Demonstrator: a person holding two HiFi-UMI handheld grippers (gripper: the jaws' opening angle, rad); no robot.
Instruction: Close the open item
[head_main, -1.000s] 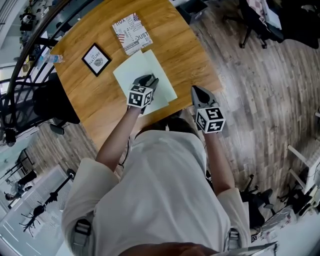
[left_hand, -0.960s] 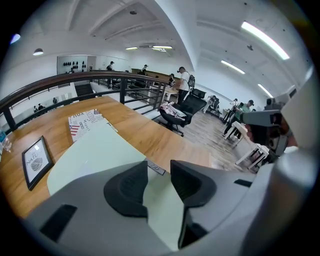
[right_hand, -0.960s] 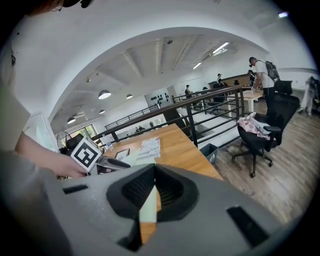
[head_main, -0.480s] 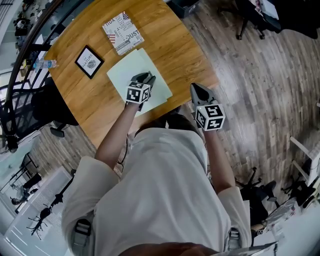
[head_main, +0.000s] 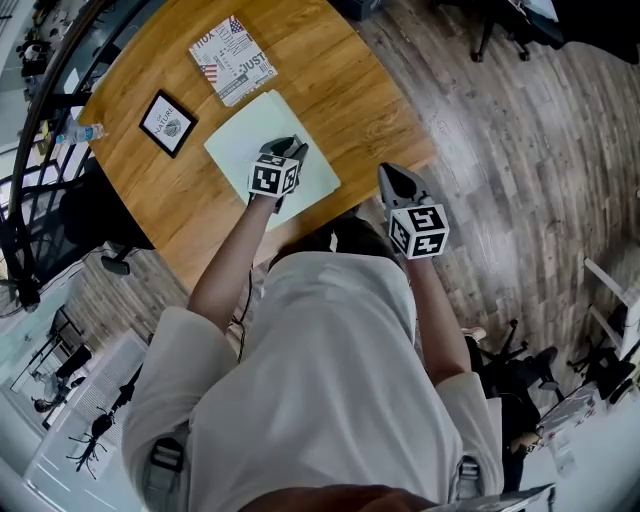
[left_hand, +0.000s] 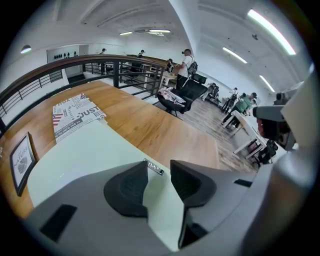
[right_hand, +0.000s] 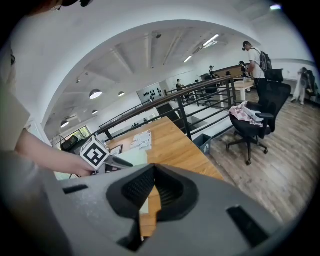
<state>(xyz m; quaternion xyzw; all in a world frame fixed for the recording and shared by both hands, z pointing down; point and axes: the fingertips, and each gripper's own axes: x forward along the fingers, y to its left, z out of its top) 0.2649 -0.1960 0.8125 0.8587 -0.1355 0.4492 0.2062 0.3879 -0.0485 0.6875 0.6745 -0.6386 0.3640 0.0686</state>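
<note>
The pale green flat folder lies mid-way across the round wooden table, apparently shut. The left gripper hovers low over its near right part, claw slightly spread and empty, probably to press the cover flat. The right gripper waits off the table's near edge, claw pressed together. A second ago the folder's leaves looked offset; now they line up.

the word "just" in bold capitals on the printed sheet
</note>
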